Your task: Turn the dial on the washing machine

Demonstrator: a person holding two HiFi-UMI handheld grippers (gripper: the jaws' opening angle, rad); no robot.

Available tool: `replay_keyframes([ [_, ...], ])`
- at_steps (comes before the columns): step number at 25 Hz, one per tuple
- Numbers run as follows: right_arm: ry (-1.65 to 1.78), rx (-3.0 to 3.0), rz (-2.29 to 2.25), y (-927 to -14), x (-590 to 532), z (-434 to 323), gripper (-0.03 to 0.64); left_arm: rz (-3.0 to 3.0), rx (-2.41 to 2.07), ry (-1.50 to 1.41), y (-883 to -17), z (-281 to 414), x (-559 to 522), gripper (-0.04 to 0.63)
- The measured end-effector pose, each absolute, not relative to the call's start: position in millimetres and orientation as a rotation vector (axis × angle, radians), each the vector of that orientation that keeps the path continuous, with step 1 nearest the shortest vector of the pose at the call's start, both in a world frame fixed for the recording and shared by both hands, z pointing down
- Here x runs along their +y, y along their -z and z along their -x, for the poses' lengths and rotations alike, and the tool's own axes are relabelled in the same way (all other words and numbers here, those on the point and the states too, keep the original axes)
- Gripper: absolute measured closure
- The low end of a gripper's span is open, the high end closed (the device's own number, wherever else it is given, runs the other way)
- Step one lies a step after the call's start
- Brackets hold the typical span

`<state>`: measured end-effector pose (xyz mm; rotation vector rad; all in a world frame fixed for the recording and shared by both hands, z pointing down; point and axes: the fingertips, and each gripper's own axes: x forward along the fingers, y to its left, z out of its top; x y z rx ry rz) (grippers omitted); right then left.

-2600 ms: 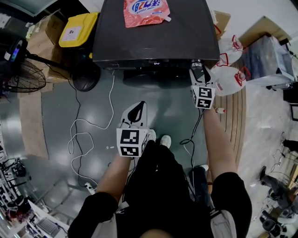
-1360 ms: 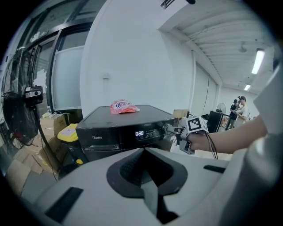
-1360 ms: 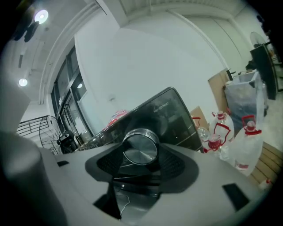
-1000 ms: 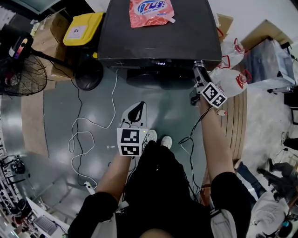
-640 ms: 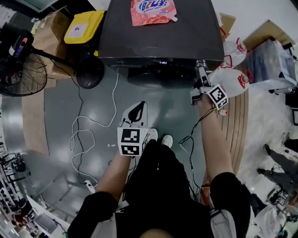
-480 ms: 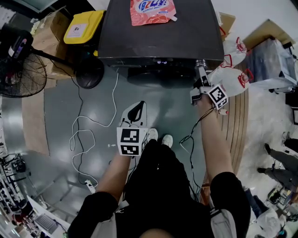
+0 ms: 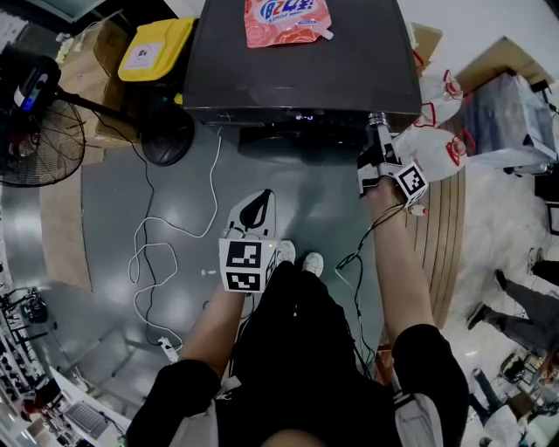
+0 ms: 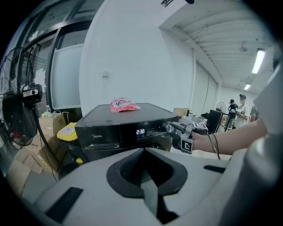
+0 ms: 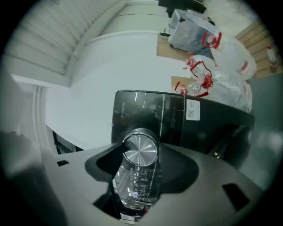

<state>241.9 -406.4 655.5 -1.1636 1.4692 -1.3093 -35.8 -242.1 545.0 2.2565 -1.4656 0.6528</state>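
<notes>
- Dial (image 9: 139, 149) clamped in my right tool (image 7: 379, 133), which has rolled since a moment ago: turn under way.
- My left tool (image 7: 252, 208) hangs closed, empty, lower centre.

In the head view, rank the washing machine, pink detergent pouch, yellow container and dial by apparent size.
1. washing machine
2-3. pink detergent pouch and yellow container look alike; the pouch lies higher, nearer the camera, so no ranking.
4. dial, smallest.
</notes>
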Motion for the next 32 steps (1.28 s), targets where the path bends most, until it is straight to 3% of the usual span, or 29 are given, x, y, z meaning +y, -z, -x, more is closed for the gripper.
replay_keyframes([
  [32,1.425,0.947,0.808,-665.6,-405.1,-237.6,0.357,-2.271,-1.443,-0.678,-543.5,41.8,-255.8,0.586],
])
